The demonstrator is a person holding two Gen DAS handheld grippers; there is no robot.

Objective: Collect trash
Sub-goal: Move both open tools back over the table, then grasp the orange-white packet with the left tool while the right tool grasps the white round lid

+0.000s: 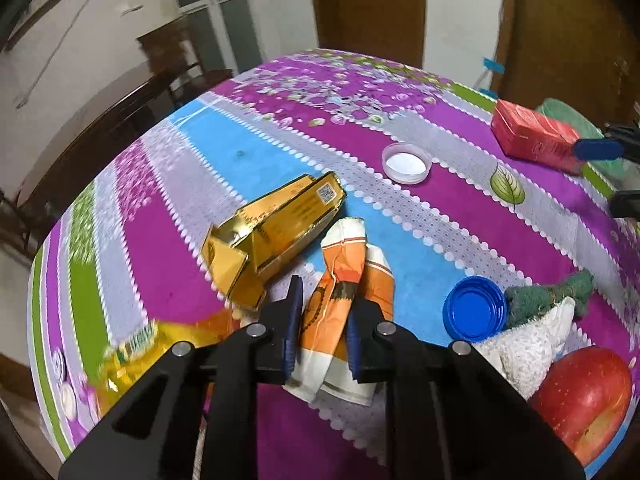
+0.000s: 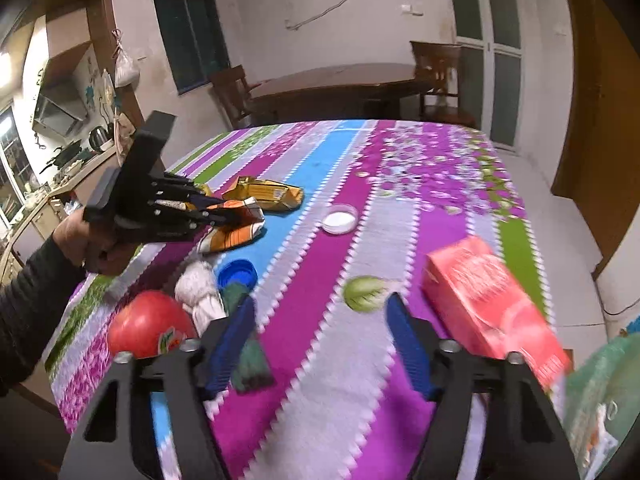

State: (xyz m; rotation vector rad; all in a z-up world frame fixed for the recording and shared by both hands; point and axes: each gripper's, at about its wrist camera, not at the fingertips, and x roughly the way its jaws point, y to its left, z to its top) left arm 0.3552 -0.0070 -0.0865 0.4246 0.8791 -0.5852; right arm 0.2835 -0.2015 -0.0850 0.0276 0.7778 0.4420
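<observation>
The left gripper [image 1: 320, 320] reaches low across a striped floral tablecloth [image 1: 400, 140], its blue-padded fingers pinching a crumpled orange-and-white wrapper [image 1: 344, 280] that lies just beside a flattened gold carton [image 1: 276, 232]. From the right wrist view, a dark-sleeved hand [image 2: 86, 244] holds that gripper angled downward. The right gripper [image 2: 320, 320] hovers with fingers spread wide, a red box [image 2: 492, 304] near its right finger.

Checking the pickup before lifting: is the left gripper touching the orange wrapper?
Touching. The left wrist view shows the left gripper with both blue pads pressed against the crumpled orange wrapper, which fills the space between them.
</observation>
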